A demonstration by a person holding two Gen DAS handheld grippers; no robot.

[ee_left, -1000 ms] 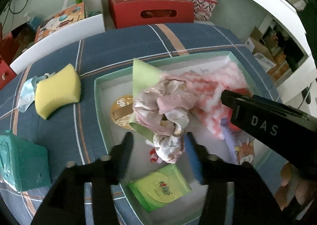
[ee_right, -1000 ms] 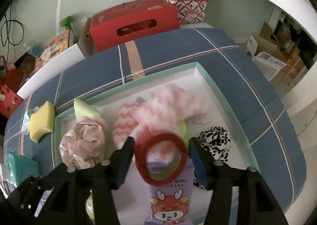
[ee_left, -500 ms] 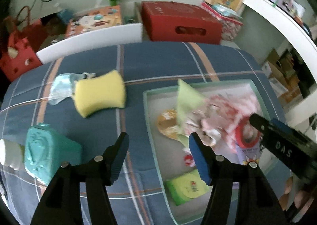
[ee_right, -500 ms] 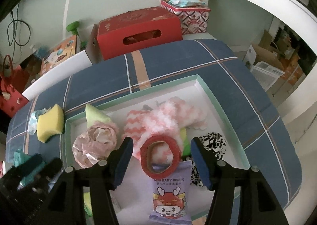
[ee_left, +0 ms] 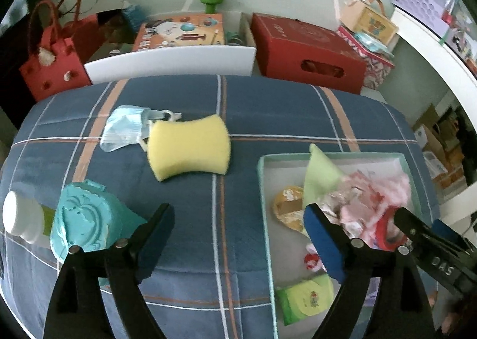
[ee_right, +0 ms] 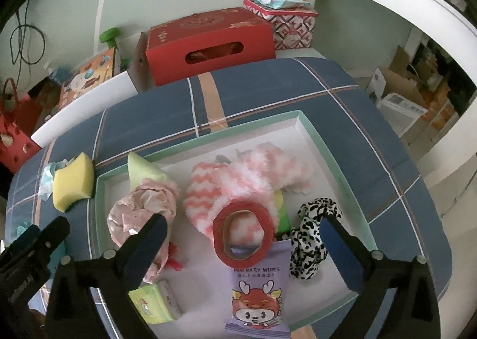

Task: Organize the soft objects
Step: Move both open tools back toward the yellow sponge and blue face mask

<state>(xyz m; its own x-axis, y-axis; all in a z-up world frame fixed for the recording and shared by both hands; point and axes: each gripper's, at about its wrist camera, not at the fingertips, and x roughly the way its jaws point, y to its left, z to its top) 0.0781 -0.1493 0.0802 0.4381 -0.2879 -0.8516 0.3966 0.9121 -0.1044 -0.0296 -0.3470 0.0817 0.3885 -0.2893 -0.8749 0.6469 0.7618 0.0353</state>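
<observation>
So both grippers are opening up with nothing between the pads: the left gripper (ee_left: 238,237) hangs over the plaid blue cloth (ee_left: 238,100) just left of the shallow mint-rimmed tray (ee_right: 310,127), the right gripper (ee_right: 243,246) over the red fabric ring (ee_right: 244,233) inside it. The yellow foam sponge (ee_left: 189,148) lies outside, left of the tray.

Plaid bedspread (ee_left: 268,106) — sponge (ee_left: 189,148), mask (ee_left: 126,127), tray (ee_right: 337,160).

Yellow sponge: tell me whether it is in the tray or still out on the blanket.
Out. The yellow sponge lies on the plaid blanket left of the tray, beside a blue face mask.
</observation>
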